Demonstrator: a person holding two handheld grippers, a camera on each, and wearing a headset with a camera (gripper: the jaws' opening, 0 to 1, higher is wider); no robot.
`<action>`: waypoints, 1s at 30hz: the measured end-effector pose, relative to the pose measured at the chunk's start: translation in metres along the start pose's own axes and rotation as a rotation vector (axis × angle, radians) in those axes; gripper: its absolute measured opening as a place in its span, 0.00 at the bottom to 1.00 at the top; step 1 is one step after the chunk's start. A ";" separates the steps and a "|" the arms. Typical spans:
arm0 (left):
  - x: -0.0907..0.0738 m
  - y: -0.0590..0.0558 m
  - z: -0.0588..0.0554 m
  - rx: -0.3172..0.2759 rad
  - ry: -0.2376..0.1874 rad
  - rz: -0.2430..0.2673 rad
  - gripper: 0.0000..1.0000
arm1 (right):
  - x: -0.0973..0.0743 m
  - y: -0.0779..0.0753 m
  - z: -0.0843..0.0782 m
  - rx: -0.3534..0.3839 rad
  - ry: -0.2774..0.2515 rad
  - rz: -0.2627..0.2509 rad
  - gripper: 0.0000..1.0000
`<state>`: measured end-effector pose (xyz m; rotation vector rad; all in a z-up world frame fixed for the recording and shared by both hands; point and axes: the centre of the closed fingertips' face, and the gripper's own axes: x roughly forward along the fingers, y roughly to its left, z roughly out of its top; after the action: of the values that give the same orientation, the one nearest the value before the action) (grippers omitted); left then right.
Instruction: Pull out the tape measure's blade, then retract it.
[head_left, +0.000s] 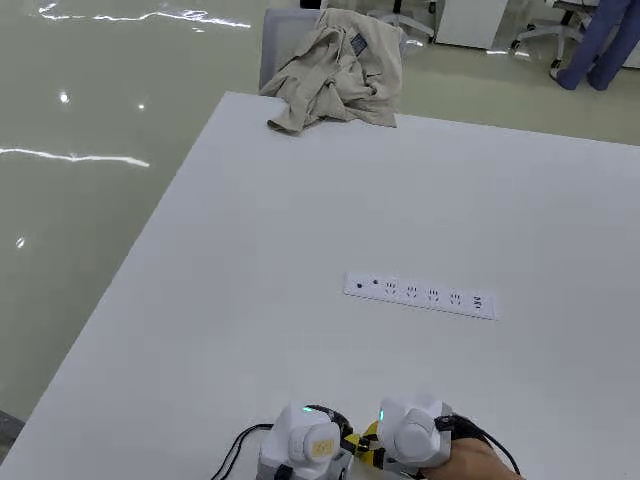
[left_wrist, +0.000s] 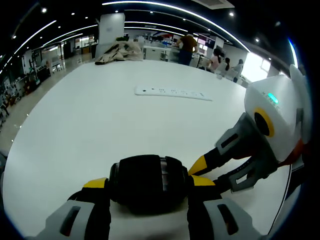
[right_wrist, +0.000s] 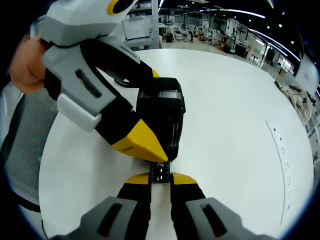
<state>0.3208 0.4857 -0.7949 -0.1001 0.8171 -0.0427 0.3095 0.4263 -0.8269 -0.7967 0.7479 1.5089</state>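
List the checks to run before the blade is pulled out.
1. Left gripper shut on the tape measure case: ok.
2. Right gripper shut on the blade: ok.
3. Blade barely out of the case, ready for pulling: ok.
4. Power strip lies apart from both grippers: ok.
5. Blade lock released: cannot tell.

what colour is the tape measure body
The tape measure body is black, best seen in the right gripper view.

Left gripper (left_wrist: 148, 181) and right gripper (right_wrist: 160, 178) meet at an angle, jaws clamped.
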 end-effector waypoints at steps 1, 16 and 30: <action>0.000 0.000 0.000 0.000 0.000 0.001 0.59 | 0.000 0.000 0.000 0.001 0.000 0.000 0.13; 0.000 0.000 0.000 0.003 0.001 -0.004 0.59 | 0.004 0.000 0.007 0.004 -0.005 -0.003 0.14; 0.001 -0.001 0.001 0.004 0.000 -0.002 0.59 | 0.006 0.000 0.009 0.006 -0.005 -0.006 0.14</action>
<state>0.3218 0.4852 -0.7952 -0.0971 0.8165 -0.0463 0.3090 0.4365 -0.8267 -0.7898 0.7448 1.5020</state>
